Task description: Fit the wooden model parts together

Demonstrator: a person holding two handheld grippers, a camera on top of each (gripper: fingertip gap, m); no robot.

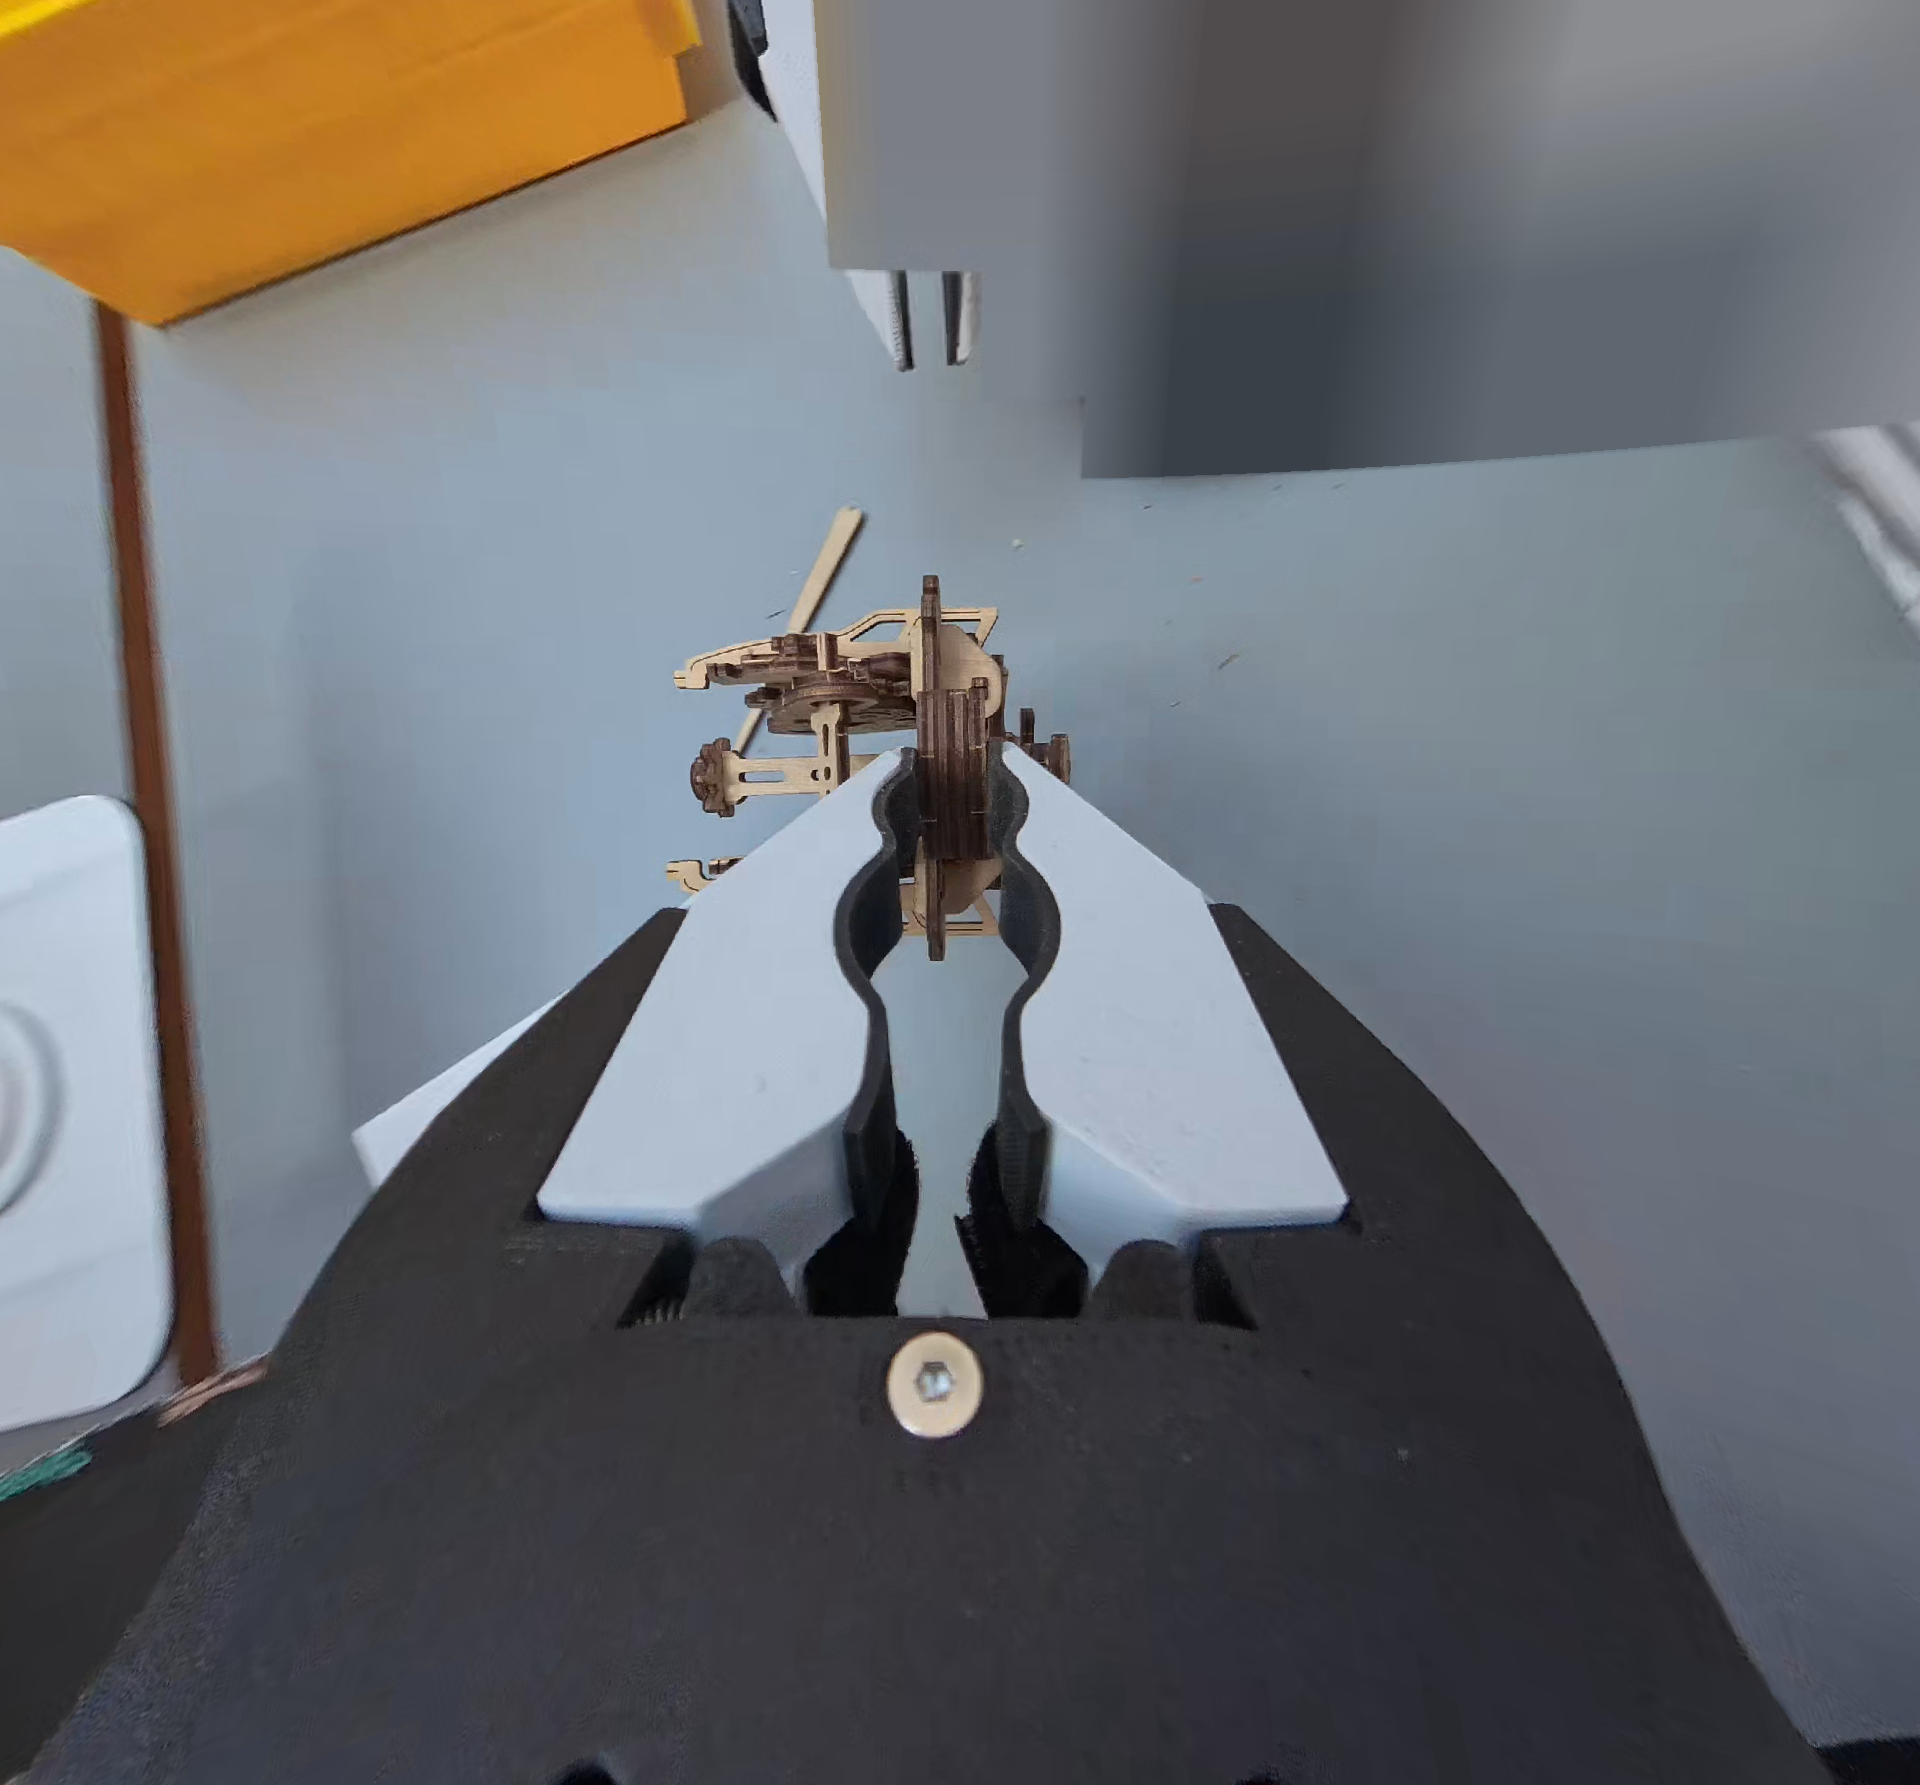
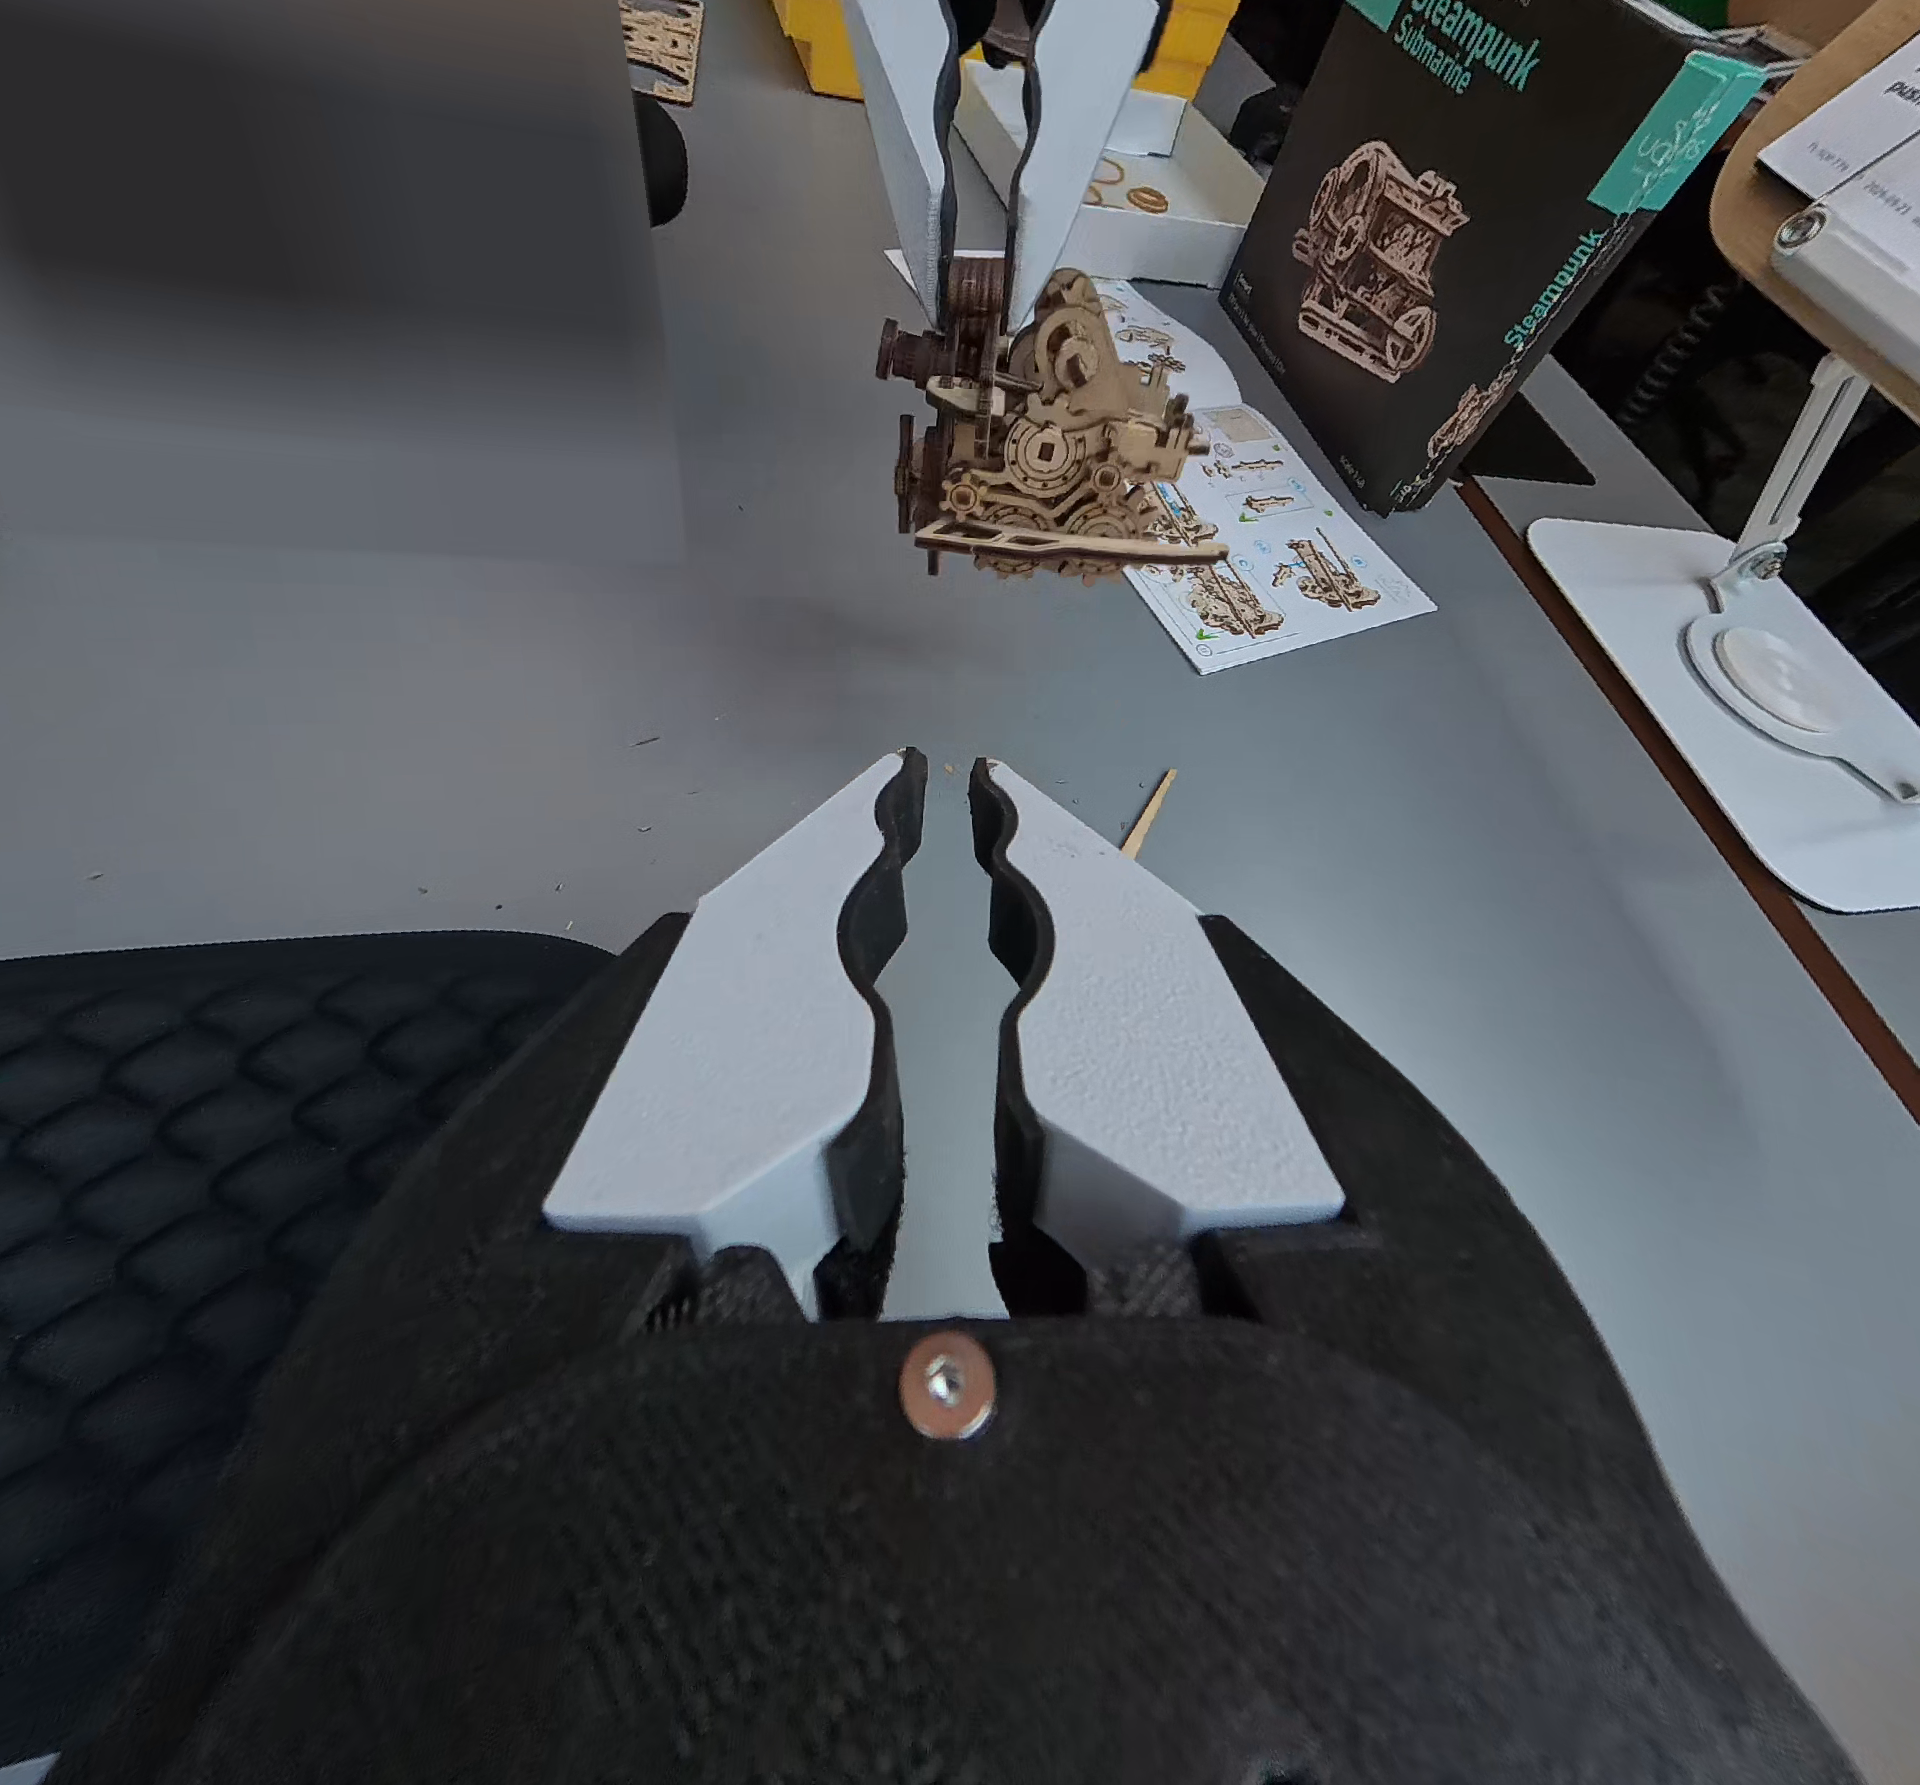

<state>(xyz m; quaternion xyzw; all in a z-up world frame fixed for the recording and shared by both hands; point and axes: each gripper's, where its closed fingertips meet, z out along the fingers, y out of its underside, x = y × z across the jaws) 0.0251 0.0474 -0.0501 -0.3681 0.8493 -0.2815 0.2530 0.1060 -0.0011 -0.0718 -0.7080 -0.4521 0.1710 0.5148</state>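
Nearest, right tool [image 2: 948, 767] hangs slightly parted and empty above the grey bench [image 2: 1351, 904]. Left tool [image 1: 954, 761] pinches the wooden model [image 2: 1039, 447] by its dark gear, lifted clear of the bench, before a leaflet [image 2: 1278, 530].

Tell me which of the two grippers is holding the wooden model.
The left gripper, reaching in from the far side in the right wrist view, grips the wooden model and holds it above the table. The right gripper holds nothing, its tips slightly apart.
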